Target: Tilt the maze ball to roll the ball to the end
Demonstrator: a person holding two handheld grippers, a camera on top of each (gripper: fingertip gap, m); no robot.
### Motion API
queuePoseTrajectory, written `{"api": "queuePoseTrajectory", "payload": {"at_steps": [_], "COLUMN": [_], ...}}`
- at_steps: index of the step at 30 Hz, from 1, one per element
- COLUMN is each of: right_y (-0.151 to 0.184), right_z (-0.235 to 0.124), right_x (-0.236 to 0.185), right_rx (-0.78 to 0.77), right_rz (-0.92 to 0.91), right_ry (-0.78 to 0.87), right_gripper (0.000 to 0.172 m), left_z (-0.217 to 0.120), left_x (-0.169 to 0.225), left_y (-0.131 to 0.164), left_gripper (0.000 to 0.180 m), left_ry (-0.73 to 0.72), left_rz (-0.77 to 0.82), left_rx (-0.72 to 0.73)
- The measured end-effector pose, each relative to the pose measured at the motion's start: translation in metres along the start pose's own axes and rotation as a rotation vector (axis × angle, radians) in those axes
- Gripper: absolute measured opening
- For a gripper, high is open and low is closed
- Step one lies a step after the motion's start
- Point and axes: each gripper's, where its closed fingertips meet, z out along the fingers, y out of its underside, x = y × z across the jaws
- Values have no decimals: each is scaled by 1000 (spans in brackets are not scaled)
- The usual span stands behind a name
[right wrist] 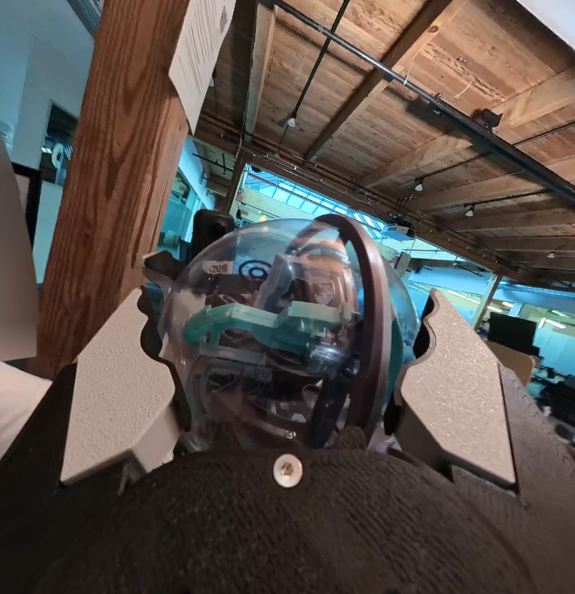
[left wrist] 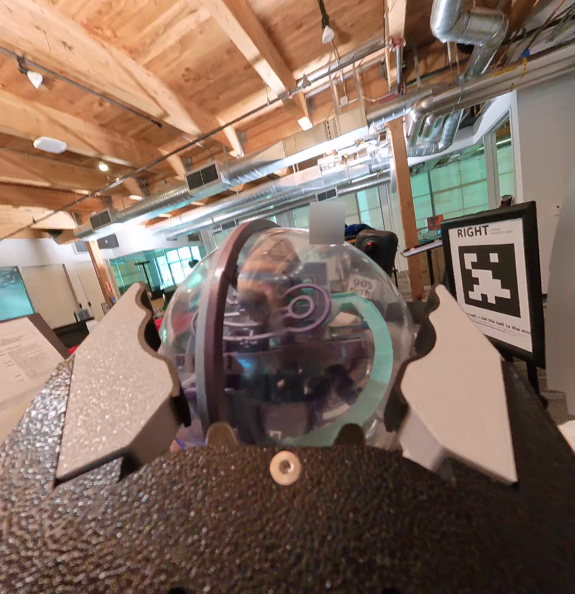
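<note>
The maze ball is a clear sphere with a dark brown ring, purple tracks and a teal track inside. It is held up in the air between both grippers. My left gripper has its fingers spread wide, with both dark pads pressed on the sphere's sides. My right gripper grips the maze ball the same way from another side. A small shiny ball shows beside the teal track. A finger of the left gripper shows behind the sphere in the right wrist view.
A framed sign with a black-and-white marker stands to the right. A black camera stands behind the sphere and also shows in the right wrist view. A wooden post rises at the left. A printed sheet lies at the left.
</note>
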Motion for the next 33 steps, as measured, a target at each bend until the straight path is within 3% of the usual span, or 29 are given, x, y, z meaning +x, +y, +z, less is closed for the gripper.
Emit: {"api": "queuePoseTrajectory", "payload": {"at_steps": [6,12,18,22,27,30,33], "right_y": [-8,-12,-6,30,105,141,157], "right_z": [3,13,19,13,-8,-19,-24], "right_x": [-11,-14,7,40,69,72,71], "right_rx": [-19,-183,-289,-354,-466,-537,-580], "right_rz": [-168,-366,-223,36,336,392,388], "right_ry": [-30,-80,-15,123,254,282,259], "right_gripper": [158,158,157,157,157,157,157], "left_z": [-5,-9,-7,0,-14,-25,-31], "left_x": [11,7,-17,-52,-88,-95,-96], "left_y": [-15,-26,-25,16,90,129,147], "left_gripper": [157,157,157,157,157,157,156], "left_ry": [71,70,-3,-108,-196,-198,-190], "left_rz": [98,108,-75,-327,-591,-699,-730], "left_rx": [145,328,359,169,72,65,85]}}
